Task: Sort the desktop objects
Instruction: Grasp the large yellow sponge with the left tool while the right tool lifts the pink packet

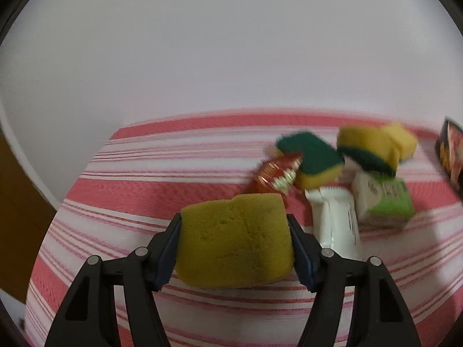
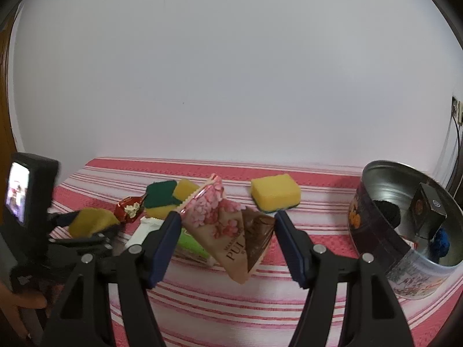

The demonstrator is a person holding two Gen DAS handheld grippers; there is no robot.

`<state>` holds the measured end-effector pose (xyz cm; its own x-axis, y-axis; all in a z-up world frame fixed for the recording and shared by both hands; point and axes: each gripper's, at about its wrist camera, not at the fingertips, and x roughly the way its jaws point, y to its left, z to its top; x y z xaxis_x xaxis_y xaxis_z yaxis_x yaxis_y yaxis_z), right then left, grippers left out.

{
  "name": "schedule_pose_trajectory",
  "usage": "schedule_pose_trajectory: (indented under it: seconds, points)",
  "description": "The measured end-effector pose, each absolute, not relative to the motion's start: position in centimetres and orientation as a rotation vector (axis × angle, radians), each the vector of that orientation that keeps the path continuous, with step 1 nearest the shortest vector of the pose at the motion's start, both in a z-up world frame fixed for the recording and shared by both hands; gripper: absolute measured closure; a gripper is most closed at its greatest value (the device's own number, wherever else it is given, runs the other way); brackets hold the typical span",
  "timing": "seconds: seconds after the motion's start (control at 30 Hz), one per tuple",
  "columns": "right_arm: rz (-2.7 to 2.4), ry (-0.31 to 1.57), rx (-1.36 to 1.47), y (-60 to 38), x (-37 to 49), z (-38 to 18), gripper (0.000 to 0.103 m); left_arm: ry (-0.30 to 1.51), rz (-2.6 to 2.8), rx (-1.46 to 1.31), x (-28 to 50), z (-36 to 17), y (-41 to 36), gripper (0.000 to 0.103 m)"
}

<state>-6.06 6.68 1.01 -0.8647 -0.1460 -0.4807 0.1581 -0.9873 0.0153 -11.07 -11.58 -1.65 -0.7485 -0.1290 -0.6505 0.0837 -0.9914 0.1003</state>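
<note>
While left gripper (image 1: 234, 243) squeezes yellow sponge (image 1: 235, 241) over striped bench (image 1: 130, 190), right gripper (image 2: 227, 231) pinches floral packet (image 2: 228, 225) near tin (image 2: 376, 243); slanted packet may slip before tin.

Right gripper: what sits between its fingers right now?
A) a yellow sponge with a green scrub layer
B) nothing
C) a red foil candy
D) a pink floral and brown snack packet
D: the pink floral and brown snack packet hangs between the right gripper's fingers, off the striped cloth.
</note>
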Motion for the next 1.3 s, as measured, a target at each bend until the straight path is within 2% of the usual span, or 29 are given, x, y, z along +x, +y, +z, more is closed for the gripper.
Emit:
schedule_pose_trajectory:
  seconds: [0.23,0.53,1.3]
  points:
    - [-2.920,0.037,0.735,6.8,-6.0,1.1,0.036,0.109,-2.904,0.825,-9.1,0.0,-13.0,0.034]
    - [-2.929,0.007,0.746,7.3,-6.0,1.3,0.036,-0.059,-2.923,0.661,-7.4,1.1,-10.3,0.034]
    - [-2.949,0.004,0.741,8.9,-5.5,1.3,0.035,-0.053,-2.939,0.626,-5.8,1.6,-7.2,0.034]
